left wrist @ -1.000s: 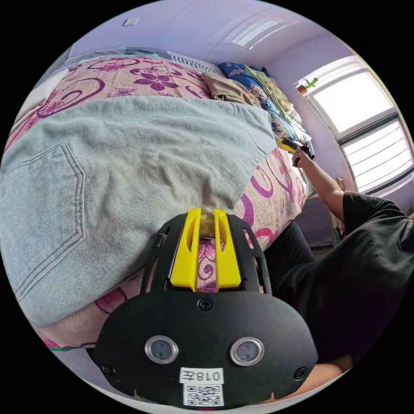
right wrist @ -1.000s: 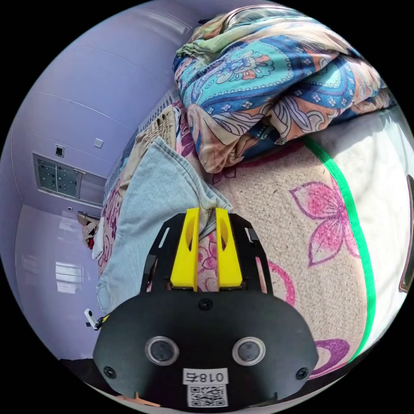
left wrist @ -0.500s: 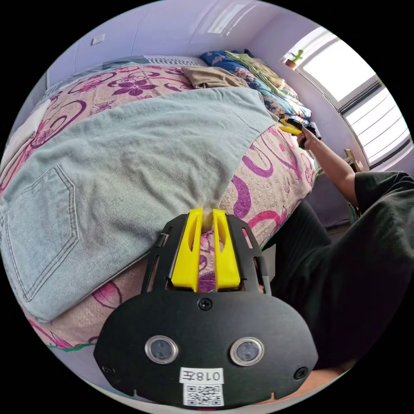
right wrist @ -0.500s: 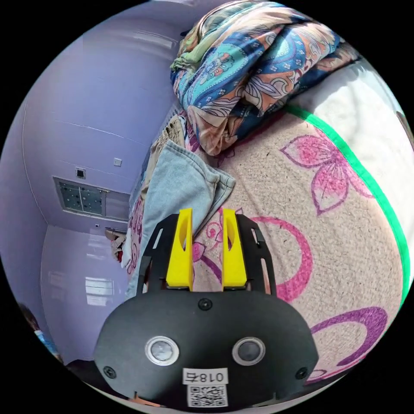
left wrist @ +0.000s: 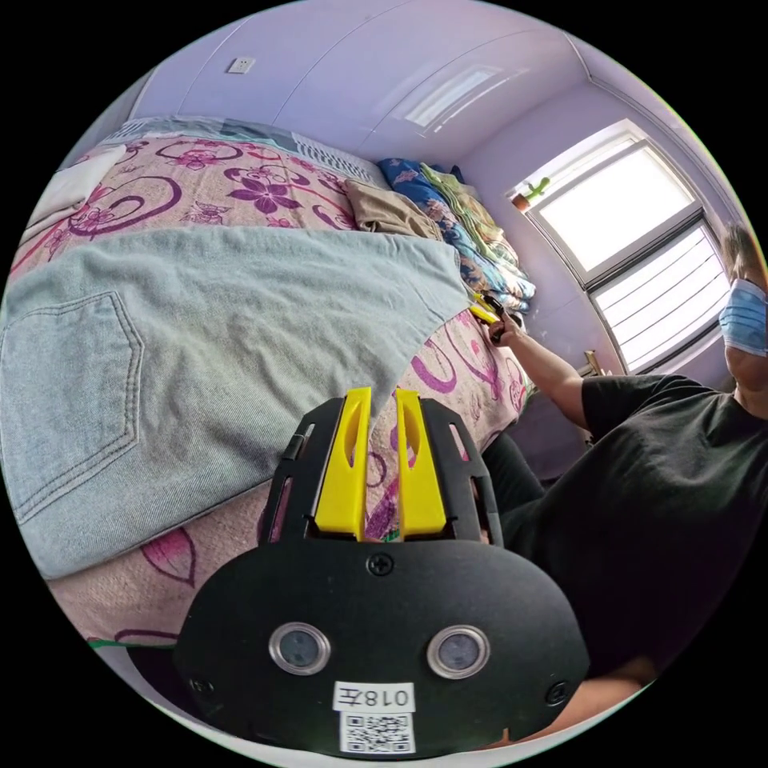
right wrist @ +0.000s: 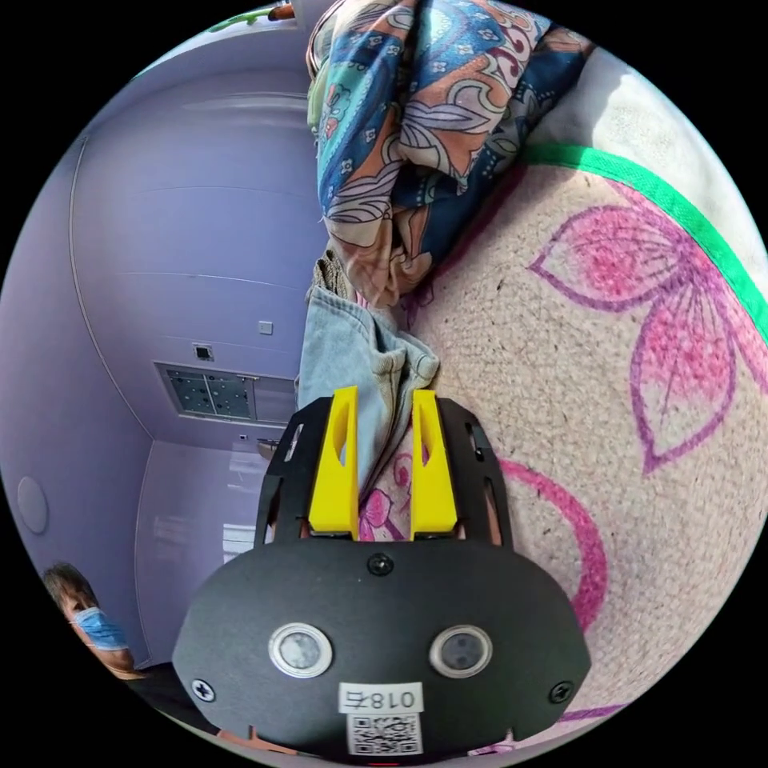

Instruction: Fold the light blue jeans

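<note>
The light blue jeans [left wrist: 216, 320] lie spread flat across the bed [left wrist: 480, 368], on a beige cover printed with purple and pink flowers. 1 back pocket faces up at the left of the left gripper view; the garment's left end is cut off by the picture edge.

The left gripper [left wrist: 382, 396] hovers just off the near edge of the denim, its 2 yellow jaws a narrow gap apart with nothing between them.

The right gripper [right wrist: 384, 396] has its jaws parted; the bunched hem of the jeans lies in the gap, and whether either jaw touches it is hard to tell. In the left gripper view this gripper is small and far off at the far end of the jeans, held in the person's hand [left wrist: 506, 326].

Each gripper body carries a white sticker with digits, a character and a square code; not read off.

A folded patterned quilt [right wrist: 416, 136] rests just beyond the hem. A tan garment [left wrist: 388, 212] lies behind the jeans, partly hidden. A window [left wrist: 632, 248] is overexposed.
</note>
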The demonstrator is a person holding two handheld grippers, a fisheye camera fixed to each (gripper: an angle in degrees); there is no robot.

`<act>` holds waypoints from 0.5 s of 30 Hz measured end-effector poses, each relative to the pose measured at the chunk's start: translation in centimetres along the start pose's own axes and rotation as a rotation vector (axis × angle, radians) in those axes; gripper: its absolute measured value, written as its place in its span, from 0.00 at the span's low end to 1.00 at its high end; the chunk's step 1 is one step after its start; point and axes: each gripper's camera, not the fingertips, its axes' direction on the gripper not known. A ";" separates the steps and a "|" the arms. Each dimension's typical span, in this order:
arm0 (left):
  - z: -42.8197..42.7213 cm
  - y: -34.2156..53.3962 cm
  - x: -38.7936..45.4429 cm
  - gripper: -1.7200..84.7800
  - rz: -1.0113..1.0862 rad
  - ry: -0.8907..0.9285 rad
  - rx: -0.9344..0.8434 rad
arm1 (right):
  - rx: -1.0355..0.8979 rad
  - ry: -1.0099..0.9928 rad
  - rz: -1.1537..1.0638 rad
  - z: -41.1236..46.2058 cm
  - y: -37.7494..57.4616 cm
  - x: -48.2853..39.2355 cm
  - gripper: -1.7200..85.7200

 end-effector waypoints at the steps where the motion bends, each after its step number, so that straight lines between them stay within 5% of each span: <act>1: 0.2 -0.8 0.3 0.09 0.018 0.015 0.023 | -0.005 0.002 -0.002 0.3 -0.1 0.0 0.14; 9: 6.0 -12.1 2.4 0.09 0.088 0.096 0.246 | 0.100 0.123 -0.114 2.0 3.1 -2.6 0.04; 15: 17.8 -22.3 0.9 0.09 -0.147 0.167 0.301 | 0.171 -0.022 -0.099 2.5 7.0 -2.3 0.03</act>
